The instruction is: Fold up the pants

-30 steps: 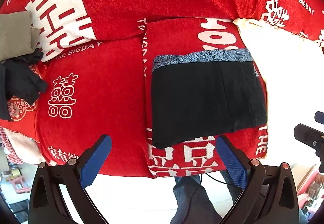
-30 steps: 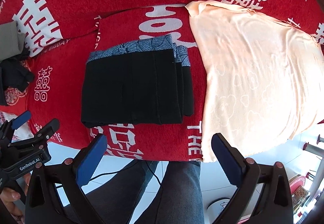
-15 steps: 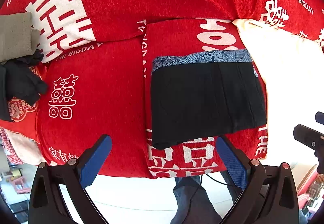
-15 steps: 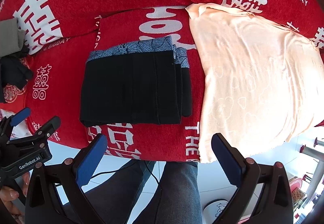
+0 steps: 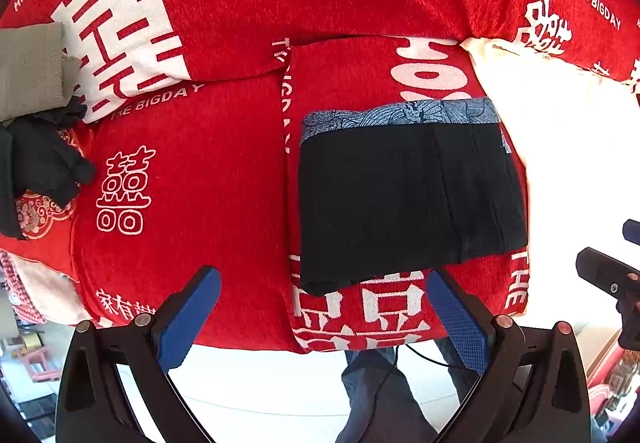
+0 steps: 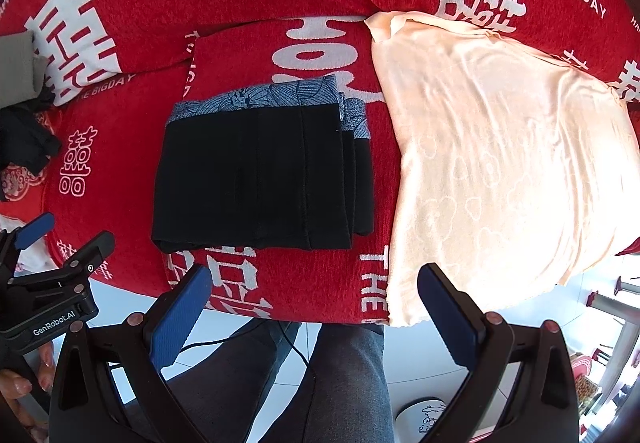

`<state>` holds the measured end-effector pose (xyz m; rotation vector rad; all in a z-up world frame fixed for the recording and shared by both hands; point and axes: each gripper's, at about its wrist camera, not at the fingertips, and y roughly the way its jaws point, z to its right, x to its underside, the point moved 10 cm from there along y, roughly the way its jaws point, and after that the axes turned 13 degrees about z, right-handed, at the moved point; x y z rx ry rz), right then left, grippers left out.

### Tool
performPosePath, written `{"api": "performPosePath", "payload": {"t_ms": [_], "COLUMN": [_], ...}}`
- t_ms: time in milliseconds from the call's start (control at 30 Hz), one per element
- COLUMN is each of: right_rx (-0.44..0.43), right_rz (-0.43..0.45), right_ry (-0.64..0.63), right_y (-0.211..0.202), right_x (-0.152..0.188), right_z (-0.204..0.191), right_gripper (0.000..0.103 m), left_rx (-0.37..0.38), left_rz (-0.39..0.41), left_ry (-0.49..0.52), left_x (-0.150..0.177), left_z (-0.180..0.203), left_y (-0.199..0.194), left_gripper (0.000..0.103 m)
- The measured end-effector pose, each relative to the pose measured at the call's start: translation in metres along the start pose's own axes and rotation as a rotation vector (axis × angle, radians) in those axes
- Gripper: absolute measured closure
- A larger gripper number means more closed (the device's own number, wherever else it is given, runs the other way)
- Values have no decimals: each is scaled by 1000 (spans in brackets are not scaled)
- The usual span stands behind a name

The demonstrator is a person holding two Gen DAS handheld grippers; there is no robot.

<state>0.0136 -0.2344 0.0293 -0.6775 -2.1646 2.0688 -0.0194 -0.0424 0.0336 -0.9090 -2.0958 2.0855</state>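
Note:
Black pants (image 5: pixel 404 199) with a blue patterned waistband lie folded into a flat rectangle on the red cloth; they also show in the right wrist view (image 6: pixel 260 171). My left gripper (image 5: pixel 320 307) is open and empty, held above the table's near edge just in front of the pants. My right gripper (image 6: pixel 312 303) is open and empty, held off the near edge, in front of the pants' right side. Neither touches the pants.
A red cloth (image 5: pixel 224 147) with white characters covers the table. A peach cloth (image 6: pixel 504 147) lies spread to the right of the pants. Grey fabric (image 5: pixel 28 71) and dark garments (image 5: pixel 36 167) sit at the far left. The person's legs (image 6: pixel 344 375) stand below the near edge.
Both grippers have drawn back slightly toward the near edge and stay open. The pants have not moved.

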Motion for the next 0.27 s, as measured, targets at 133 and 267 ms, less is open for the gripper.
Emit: {"api": "performPosePath", "payload": {"t_ms": [133,267], "right_rx": [-3,-3], "right_rz": [-3,-4], "right_ry": [-7,-11], "right_y": [1,3], "right_x": [0,0], "right_z": [-3,-4], "right_gripper": [1,1], "left_rx": [16,25], "left_rz": [5,9], "left_ry": [-7,4], "left_x": [0,0], "left_z": [1,3], "left_y": [-1,-2], "left_gripper": [0,0]}}
